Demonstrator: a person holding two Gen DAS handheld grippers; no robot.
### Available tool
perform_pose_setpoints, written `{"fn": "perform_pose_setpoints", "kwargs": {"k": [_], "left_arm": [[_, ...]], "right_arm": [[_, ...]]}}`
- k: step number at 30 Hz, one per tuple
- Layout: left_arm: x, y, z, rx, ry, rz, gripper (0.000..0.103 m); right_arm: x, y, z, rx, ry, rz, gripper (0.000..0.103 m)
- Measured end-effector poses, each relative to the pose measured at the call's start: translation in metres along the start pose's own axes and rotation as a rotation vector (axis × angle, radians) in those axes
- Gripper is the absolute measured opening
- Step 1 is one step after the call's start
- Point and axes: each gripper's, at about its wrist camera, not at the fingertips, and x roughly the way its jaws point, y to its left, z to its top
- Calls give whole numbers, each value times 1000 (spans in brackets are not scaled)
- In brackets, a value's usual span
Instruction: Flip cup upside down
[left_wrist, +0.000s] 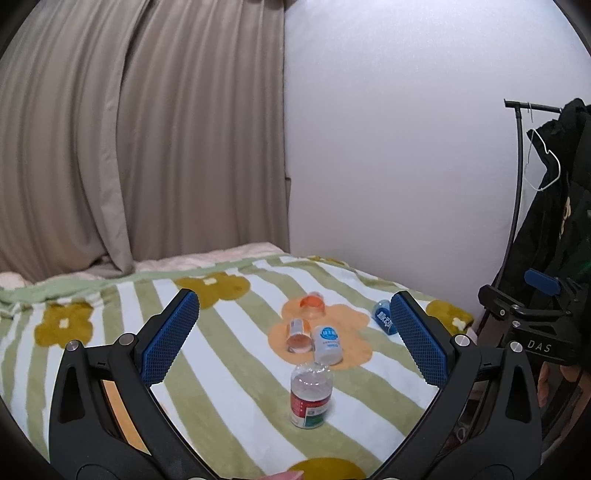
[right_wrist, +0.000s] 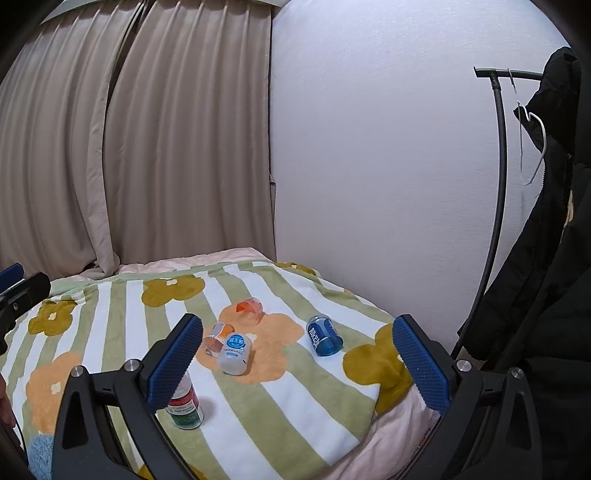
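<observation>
We hold both jaws wide open, gripping nothing. The red cup (left_wrist: 309, 397) stands near the blanket (right_wrist: 258, 413) edge, room all around.

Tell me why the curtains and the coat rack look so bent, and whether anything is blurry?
Left wrist view: the fisheye lens bows the curtain and coat rack pole; soft, even light, faint shadows; the far blanket edge looks slightly smeared. Right wrist view: same bowing, dark corners, and the cups, such as the blue cup, stay fairly sharp.
</observation>
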Motion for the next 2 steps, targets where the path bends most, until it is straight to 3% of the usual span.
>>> {"fn": "perform_pose_setpoints", "kwargs": {"k": [2], "left_arm": [[-1,-1,0,-1,-3,-5,103]], "right_arm": [[0,1,-1,-2,2,2,103]]}}
